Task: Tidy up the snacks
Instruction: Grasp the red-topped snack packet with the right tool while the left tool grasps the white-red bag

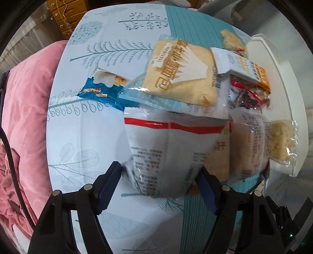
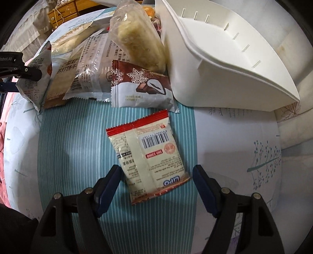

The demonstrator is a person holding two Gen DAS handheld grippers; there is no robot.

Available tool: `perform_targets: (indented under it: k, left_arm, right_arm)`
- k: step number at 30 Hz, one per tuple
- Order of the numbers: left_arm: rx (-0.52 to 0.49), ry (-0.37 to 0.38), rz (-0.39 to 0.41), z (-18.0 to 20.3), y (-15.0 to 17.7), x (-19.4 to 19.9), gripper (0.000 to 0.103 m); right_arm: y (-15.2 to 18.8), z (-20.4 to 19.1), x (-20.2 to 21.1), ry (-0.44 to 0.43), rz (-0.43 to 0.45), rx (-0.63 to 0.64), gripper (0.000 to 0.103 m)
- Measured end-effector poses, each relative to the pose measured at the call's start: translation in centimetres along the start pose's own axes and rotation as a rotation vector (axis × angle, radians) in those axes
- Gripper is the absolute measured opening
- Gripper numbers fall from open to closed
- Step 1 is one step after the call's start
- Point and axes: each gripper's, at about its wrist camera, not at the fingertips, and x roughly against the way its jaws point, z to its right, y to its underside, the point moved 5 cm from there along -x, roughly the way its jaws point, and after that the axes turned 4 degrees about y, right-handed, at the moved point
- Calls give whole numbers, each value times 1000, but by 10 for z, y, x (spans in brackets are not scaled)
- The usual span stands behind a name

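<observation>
Only the right claw (image 2: 156, 175) view shows the white bin (image 2: 225, 64).

I'd call this a home, likely a bedroom: pink quilted bedding (image 1: 25, 117) right beside a table under a leaf-print tablecloth (image 1: 82, 140), a wooden drawer cabinet (image 1: 64, 17) behind, a white plastic storage bin (image 2: 230, 64) and packaged snacks (image 2: 109, 64) on top.

Bare tablecloth (image 2: 78, 136) lies open at nine o'clock of the red-edged packet (image 2: 148, 156). The snack pile (image 2: 97, 58) blocks eleven o'clock; the white bin (image 2: 225, 64) blocks one o'clock.
</observation>
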Motion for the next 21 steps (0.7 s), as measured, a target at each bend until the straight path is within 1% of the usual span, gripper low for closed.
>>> perform_targets:
  k: [3,4,5,7,10,13,16,21]
  left_arm:
    - [-1,1,1,-4,-4,-4,71]
    - [1,7,6,-5,-6,-4,70]
    - [2,12,10,-6,-7,-4,69]
    - [0,19,15,-7,-8,-5,66]
    - [8,29,21,-9,-10,-4,61]
    - [7,23,25,-11,-7,3,55]
    - [22,9,19,-10,-1,11,53]
    - [42,16,24,-14,14,28,53]
  right_arm:
    - [-20,-6,0,-9,1,3,70]
    - [-25,-8,1,-18,-1,1,64]
    - [-30,-11,2,-28,-5,0,62]
    - [-34,-14,4,-35,-17,-10,57]
    - [-39,-17,5,-36,-29,-16,53]
    - [-41,-21,7,-61,-53,-33,50]
    - [-43,-31,14,-82,-76,-43,47]
    - [-45,-53,22,-140,-114,-40,47]
